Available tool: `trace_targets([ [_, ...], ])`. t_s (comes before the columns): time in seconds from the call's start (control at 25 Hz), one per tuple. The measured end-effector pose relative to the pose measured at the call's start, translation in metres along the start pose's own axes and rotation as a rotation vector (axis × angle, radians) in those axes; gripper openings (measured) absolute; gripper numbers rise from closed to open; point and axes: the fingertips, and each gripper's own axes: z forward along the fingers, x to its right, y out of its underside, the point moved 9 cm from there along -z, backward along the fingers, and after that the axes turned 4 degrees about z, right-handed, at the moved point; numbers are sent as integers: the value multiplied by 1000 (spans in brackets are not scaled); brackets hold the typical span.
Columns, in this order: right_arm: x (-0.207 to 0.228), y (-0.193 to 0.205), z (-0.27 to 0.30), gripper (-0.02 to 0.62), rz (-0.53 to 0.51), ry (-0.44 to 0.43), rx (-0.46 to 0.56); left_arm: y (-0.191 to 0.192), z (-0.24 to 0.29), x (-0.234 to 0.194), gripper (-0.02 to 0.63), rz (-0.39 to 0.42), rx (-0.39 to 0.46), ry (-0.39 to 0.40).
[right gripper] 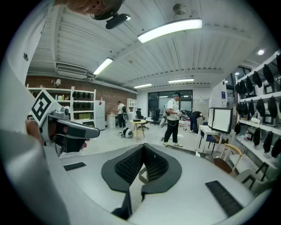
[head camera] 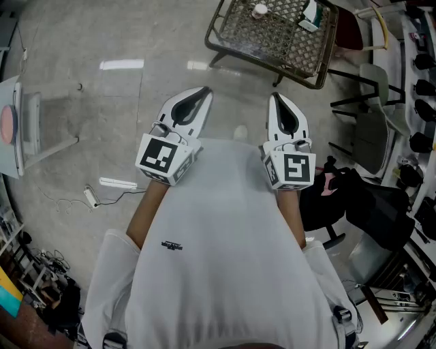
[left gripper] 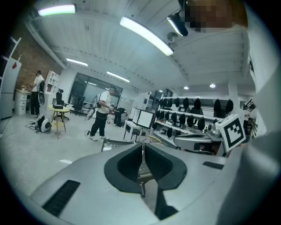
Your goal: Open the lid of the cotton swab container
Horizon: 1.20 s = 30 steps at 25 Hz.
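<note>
Cotton swab container [head camera: 259, 10], as far as I can tell, on the mesh worktop [head camera: 286, 37], well away from both tools.
It is only a small round white thing there, too small to be sure. Left tool [head camera: 202, 93] and right tool [head camera: 276, 97] hang side by side over the floor, jaws pressed together, gripping nothing.

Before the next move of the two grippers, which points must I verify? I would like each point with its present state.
1. Left gripper has its jaws together with nothing between them: ok.
2. Right gripper has its jaws together with nothing between them: ok.
3. Grippers near the mesh table: not ok; both are held close to the white shirt, apart from the table.
4. Cotton swab container located: cannot tell; the small white object on the table is too small to identify.
</note>
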Motion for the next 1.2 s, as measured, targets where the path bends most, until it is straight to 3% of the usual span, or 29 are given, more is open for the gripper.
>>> trace_targets([
  [0.24, 72, 0, -36, -2, -36, -50, 36, 0, 32, 77, 17, -29, 47, -98],
  [0.4, 98, 15, -50, -2, -2, -86, 53, 9, 47, 110, 15, -34, 41, -124],
  [0.64, 115, 29, -64, 0, 30, -117, 63, 16, 58, 138, 15, -24, 13, -142],
  [0.92, 155, 40, -84, 0, 93, -87, 76, 16, 76, 171, 15, -11, 10, -153],
  [1.2, 185, 57, -94, 0, 83, -109, 63, 28, 91, 198, 15, -36, 3, -205],
])
